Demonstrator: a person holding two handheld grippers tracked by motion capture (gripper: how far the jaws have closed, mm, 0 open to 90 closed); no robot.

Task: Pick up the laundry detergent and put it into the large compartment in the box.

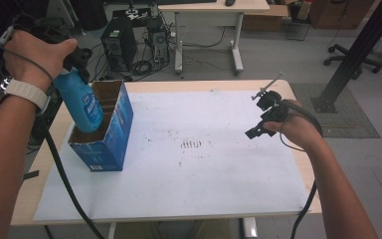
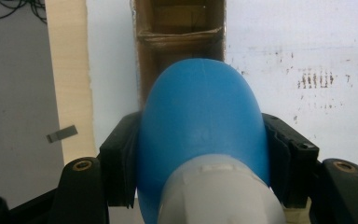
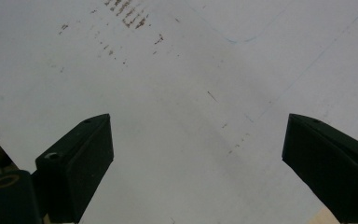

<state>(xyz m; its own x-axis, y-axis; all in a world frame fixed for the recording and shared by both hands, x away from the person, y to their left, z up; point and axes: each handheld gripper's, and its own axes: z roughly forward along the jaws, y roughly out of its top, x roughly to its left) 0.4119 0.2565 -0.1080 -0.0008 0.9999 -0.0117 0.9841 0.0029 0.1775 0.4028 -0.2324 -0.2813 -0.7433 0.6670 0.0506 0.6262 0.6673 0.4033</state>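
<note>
Left tool pinching blue bottle, grey cap, over blue carton, right tool spread.

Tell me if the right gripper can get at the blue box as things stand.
Probably yes: the right gripper is open and holds nothing, and bare white mat lies between it and the blue box. The left gripper holds the blue bottle in it.

This looks like a lab or technical office. Behind the work table with its stained white sheet, 1 computer tower sits on the grey floor among loose cables. A white desk, cardboard boxes, a wheeled chair base and a black metal frame post stand farther back.
</note>
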